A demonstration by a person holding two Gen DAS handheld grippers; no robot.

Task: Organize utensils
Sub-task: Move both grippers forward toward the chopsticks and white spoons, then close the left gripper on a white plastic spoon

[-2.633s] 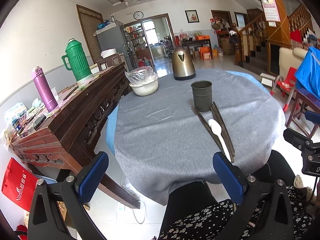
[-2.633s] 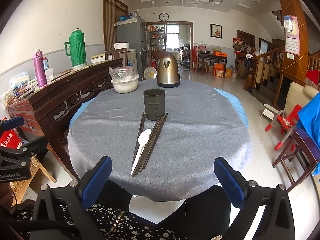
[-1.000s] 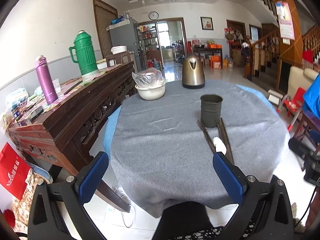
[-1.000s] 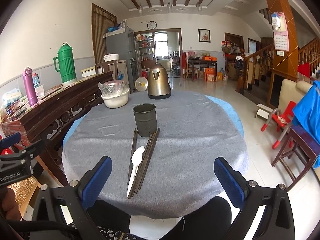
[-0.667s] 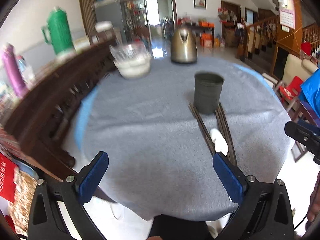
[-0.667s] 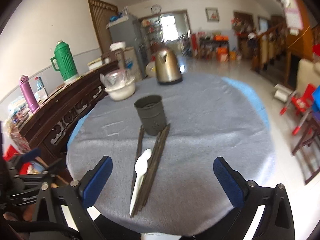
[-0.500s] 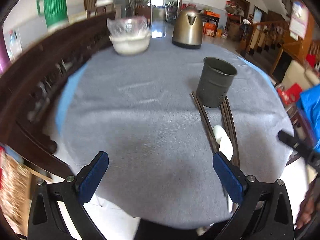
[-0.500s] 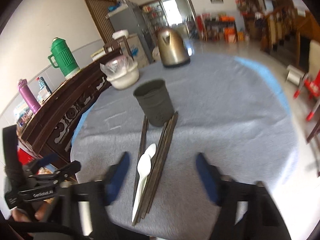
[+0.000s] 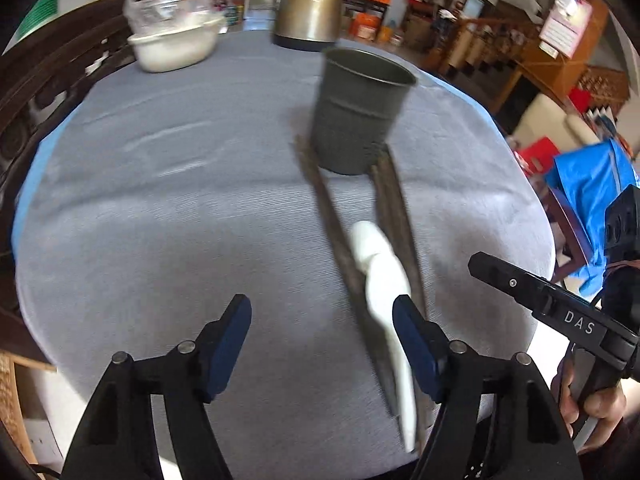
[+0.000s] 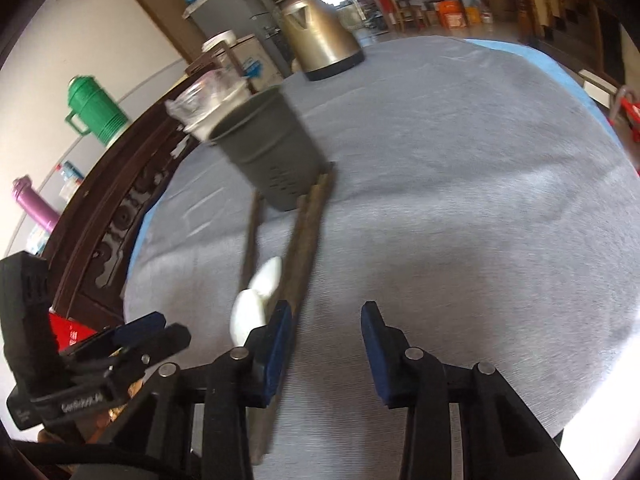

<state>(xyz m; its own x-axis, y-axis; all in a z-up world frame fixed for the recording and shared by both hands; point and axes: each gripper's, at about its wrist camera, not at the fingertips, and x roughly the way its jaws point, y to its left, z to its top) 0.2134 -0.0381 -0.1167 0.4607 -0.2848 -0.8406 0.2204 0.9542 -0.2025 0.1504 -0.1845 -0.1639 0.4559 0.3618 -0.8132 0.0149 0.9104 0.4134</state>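
L hand-held gripper hovered low over the worktop, jaws partly open, holding nothing; its right pad sat just beside the white spoon. R hand-held gripper also part-open & empty, left pad near the spoon and dark chopsticks. Chopsticks lay either side of the spoon on the grey cloth, tips reaching the dark utensil holder, upright. Kettle & covered bowl stood further back.
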